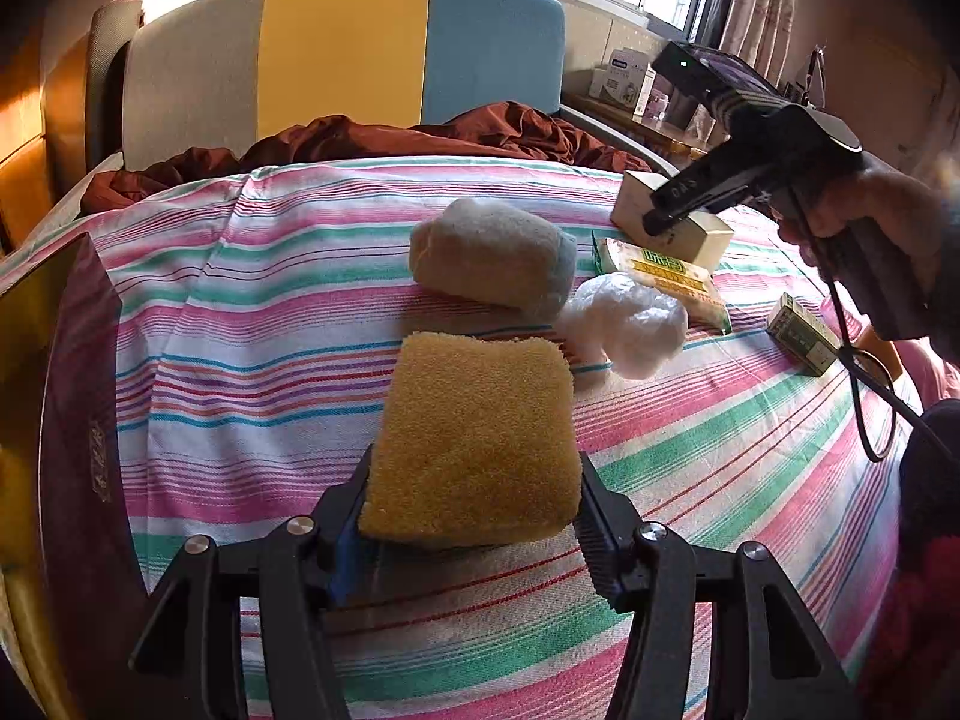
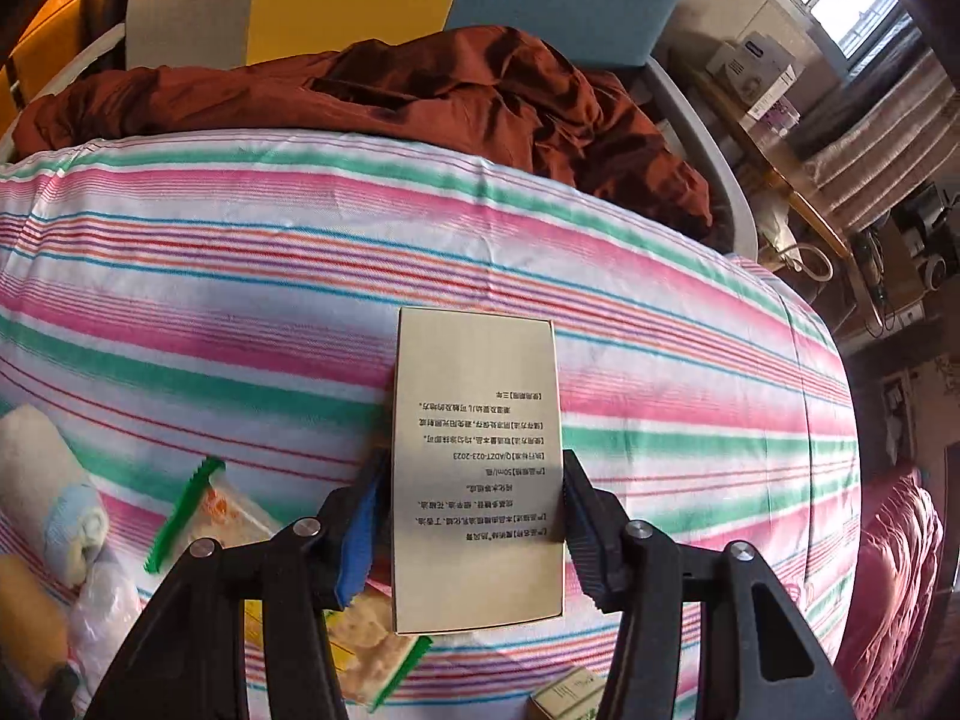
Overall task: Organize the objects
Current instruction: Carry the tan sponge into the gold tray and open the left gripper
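A yellow sponge [image 1: 474, 444] is being gripped by the left claw [image 1: 474, 531], and a beige box [image 2: 477, 468] by the right claw [image 2: 474, 531], both over the bed [image 1: 240, 300]. Ahead of the left claw, a rolled towel [image 1: 492, 258], plastic bag [image 1: 630, 324] and snack packet [image 1: 666, 276] are lying loose, so most sorting seems left.

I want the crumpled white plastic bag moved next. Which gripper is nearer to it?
Right, likely. The right gripper, shut on the beige box, hovers just beyond the white plastic bag; the left gripper holds the yellow sponge nearer the camera.

A rumpled rust-red blanket [image 2: 480, 96] lies below the tricolour headboard [image 1: 342, 48].
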Tool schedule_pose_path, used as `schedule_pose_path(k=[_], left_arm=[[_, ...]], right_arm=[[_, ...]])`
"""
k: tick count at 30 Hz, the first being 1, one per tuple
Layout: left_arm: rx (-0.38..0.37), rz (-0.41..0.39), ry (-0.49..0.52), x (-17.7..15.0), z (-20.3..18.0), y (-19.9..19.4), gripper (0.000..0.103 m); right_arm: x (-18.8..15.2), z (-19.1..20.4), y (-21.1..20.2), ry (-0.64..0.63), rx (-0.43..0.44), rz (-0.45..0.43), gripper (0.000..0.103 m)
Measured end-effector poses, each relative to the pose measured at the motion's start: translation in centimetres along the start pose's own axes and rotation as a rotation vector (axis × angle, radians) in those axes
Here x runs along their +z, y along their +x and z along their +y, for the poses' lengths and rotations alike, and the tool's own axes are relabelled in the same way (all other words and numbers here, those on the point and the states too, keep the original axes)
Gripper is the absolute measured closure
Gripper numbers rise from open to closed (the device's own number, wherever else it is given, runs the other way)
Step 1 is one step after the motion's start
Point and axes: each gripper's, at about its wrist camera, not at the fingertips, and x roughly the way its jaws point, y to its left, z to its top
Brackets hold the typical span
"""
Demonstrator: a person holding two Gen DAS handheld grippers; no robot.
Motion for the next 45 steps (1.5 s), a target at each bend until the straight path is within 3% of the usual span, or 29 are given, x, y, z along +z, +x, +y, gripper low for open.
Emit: schedule_pose_path(k=[12,17,20,28,40,45], left_arm=[[0.017,0.014,0.025,-1.0,-0.1,-1.1,0.05],[0.009,0.022,0.045,-1.9,-0.6,-2.0,0.05],[0.007,0.024,0.063,-2.6,-1.1,-2.6,0.05],[0.013,0.031,0.109,-3.1,-1.8,-2.7,0.049],[0.044,0.013,0.131,-3.3,-2.3,-2.7,0.049],[0.017,0.037,0.105,-2.9,-2.2,-3.1,0.051]], right_arm=[[-9.2,1.5,-3.9,0.026,-0.028,0.056,0.049],[-12.5,1.8,-5.4,0.076,0.017,0.043,0.049],[-12.5,2.2,-5.7,0.121,0.097,0.022,0.049],[-12.6,3.1,-4.2,0.192,0.153,0.024,0.053],[-12.0,4.3,-4.5,0.151,0.123,0.0,0.053],[-12.0,4.4,-4.4,0.148,0.121,-0.003,0.053]])
